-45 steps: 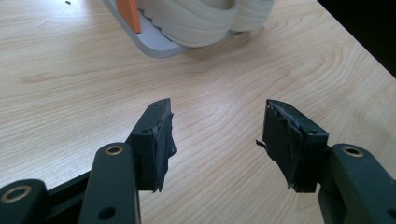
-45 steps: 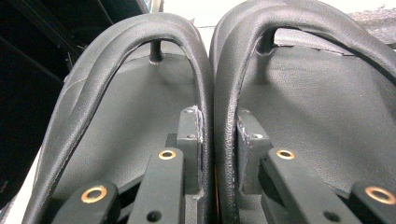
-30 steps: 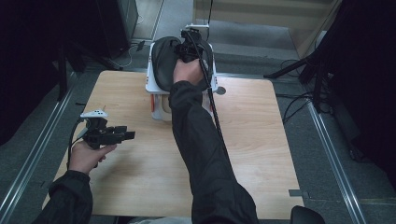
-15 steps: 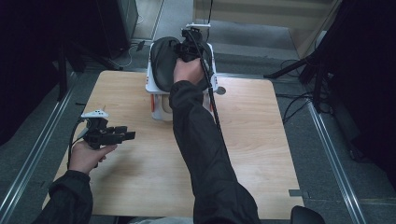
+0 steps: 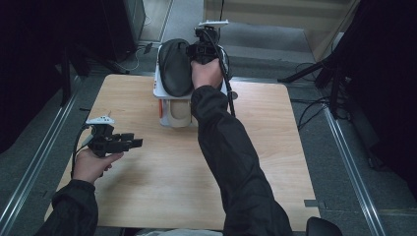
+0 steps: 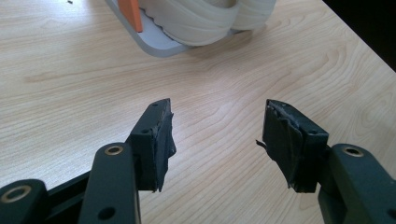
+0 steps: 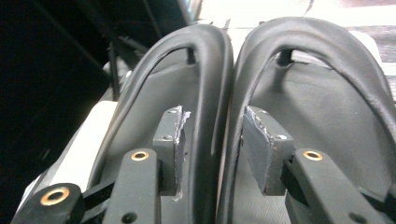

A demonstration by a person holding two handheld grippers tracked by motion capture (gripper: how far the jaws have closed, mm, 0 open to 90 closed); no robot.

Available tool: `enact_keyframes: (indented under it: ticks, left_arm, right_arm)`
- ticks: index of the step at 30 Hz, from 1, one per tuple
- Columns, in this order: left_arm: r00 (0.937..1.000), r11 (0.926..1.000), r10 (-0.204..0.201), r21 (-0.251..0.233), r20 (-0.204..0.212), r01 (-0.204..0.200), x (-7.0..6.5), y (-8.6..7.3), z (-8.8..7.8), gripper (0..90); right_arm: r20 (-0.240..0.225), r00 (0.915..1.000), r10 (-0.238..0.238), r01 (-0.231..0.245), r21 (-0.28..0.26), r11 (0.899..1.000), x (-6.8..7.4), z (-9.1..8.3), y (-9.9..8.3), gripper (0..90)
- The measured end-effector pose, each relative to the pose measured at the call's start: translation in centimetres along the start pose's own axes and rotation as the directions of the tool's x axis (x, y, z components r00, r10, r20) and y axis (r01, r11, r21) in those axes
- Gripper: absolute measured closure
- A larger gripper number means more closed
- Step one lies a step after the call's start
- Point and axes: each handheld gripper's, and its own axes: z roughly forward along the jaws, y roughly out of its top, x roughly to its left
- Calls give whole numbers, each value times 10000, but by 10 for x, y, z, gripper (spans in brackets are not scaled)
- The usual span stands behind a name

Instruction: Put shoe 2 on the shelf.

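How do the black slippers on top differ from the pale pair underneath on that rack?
The black slippers lie side by side on the rack's top level, soles down, openings up; the pale slippers sit on the lower level, toes toward the person. The right gripper straddles the black pair's adjoining edges, while nothing touches the pale pair. Both pairs share one white rack.
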Motion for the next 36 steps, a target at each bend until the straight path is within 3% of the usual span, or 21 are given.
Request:
enact_keyframes:
  ticks: [3, 8, 11, 15, 22, 29, 33, 36]
  left_arm:
    - [10000, 10000, -14, 60, -3, 14, 1, 0, 0, 433]
    - [10000, 10000, -7, 63, -43, 8, 1, -1, -2, 432]
    - [10000, 10000, 22, 62, -61, -22, 0, -1, -1, 432]
    - [10000, 9999, 15, 105, -43, -14, 0, -1, 0, 432]
    - [9999, 9999, -40, 141, -93, 41, 0, -2, 1, 431]
    - [9999, 9998, 25, 175, -108, -23, 0, -2, 2, 430]
    - [9999, 9998, 46, 192, -104, -44, 0, -2, 2, 429]
    - [10000, 9997, 34, 241, -86, -32, -1, -2, 2, 429]
  right_arm:
    - [-122, 9991, -399, 399, 3, 9992, 0, -7, -2, 602]
    - [-582, 9972, -467, 479, 201, 9986, -3, -15, -8, 606]
    - [-1173, 9920, -465, 516, 413, 9978, -5, -21, -11, 606]
    - [-1431, 9854, -921, 1004, 522, 9936, -3, -29, -17, 607]
    - [-2218, 9623, -1576, 1725, 493, 9838, -1, -44, -29, 611]
    - [-2905, 9396, -1811, 1991, 335, 9794, -2, -59, -44, 599]
    - [-3113, 9252, -2171, 2374, 283, 9710, -4, -68, -57, 624]
    - [-3365, 9168, -2151, 2394, 322, 9704, -8, -74, -66, 625]
